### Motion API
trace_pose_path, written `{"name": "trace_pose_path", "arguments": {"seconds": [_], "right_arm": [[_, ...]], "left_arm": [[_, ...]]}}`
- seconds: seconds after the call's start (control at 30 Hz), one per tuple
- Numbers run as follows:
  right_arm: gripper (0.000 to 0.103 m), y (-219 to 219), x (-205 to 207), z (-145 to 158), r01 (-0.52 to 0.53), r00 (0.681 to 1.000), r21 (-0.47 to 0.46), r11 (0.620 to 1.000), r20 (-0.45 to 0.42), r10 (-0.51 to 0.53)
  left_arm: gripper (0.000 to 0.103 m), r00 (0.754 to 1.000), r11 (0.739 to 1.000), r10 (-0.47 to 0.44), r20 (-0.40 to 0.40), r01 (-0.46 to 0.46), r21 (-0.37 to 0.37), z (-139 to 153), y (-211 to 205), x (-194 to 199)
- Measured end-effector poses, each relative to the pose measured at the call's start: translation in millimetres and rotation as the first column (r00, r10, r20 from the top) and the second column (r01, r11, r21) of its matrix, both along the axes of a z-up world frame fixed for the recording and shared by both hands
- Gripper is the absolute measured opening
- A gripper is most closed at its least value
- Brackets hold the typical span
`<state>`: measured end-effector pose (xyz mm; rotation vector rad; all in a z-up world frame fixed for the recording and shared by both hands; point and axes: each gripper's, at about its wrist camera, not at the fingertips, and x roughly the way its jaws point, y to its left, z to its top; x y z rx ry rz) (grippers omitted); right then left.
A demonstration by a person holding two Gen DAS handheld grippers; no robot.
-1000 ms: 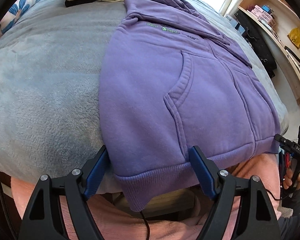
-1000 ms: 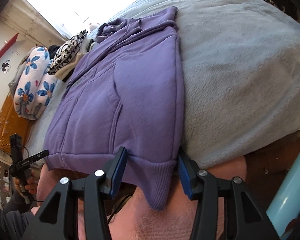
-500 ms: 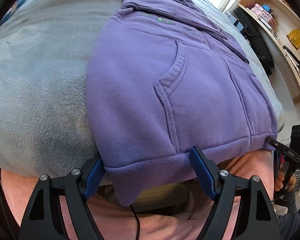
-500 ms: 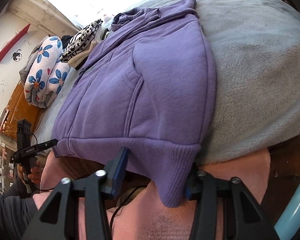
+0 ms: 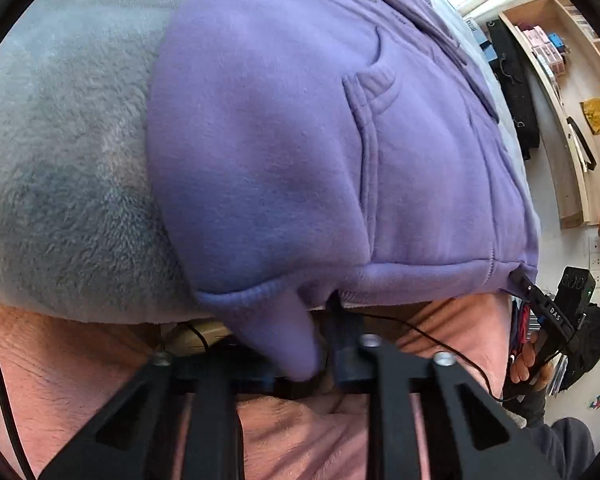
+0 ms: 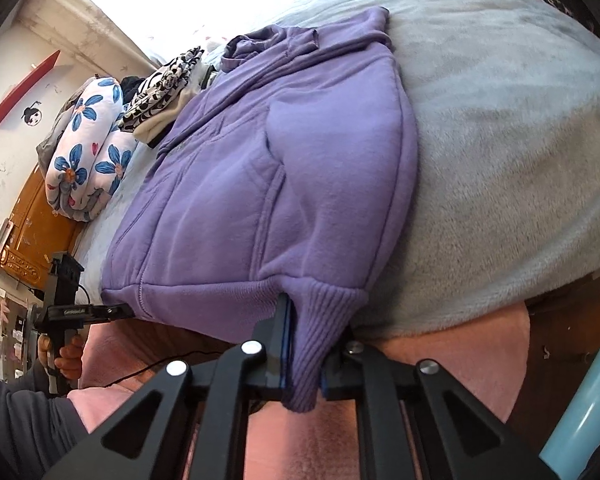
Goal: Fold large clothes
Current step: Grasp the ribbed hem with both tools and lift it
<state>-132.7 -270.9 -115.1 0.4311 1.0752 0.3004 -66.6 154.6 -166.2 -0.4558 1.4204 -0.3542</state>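
Note:
A purple hoodie lies flat on a grey fleece blanket, hood at the far end, its ribbed hem hanging over the near edge of the bed. My left gripper is shut on the left corner of the hem. My right gripper is shut on the right corner of the hoodie's ribbed hem, which bunches between the fingers. Each gripper shows in the other's view, at the opposite hem corner.
The grey blanket covers the bed to both sides of the hoodie. A flowered quilt and a stack of folded clothes lie at the far end. Wooden shelves stand to the right. Pink cloth lies below the bed edge.
Both grippers moved in on the hem and closed on its corners. Earlier they were open around it.

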Motion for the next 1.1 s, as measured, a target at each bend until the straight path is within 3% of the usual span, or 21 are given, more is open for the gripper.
{"name": "trace_pose_path", "arguments": {"seconds": [0.17,0.37,0.6,0.8,1.1], "right_arm": [[0.009,1.0,-1.7,26.0,-0.018,0.998,-0.005,1.000,0.059,0.018],[0.009,2.2,7.5,65.3,-0.026,0.987,0.034,0.999,0.161,0.021],[0.008,-1.2,46.1,104.6,0.001,0.962,0.083,0.997,0.271,-0.023],[0.005,-14.8,102.0,121.6,0.068,0.947,0.117,0.991,0.305,-0.101],[0.005,-24.8,237.4,114.9,0.140,0.942,0.084,0.987,0.296,-0.159]], "left_arm": [[0.007,0.996,0.998,-0.048,0.074,0.045,0.034,29.9,-9.7,-7.0],[0.006,0.978,0.999,0.004,0.207,0.007,-0.054,81.4,-10.5,-0.1],[0.006,0.940,0.992,0.091,0.330,-0.055,-0.117,124.9,-4.6,37.3],[0.006,0.912,0.985,0.160,0.379,-0.124,-0.120,146.1,8.9,100.1],[0.006,0.893,0.986,0.160,0.420,-0.162,-0.032,152.5,-4.5,245.7]]}}
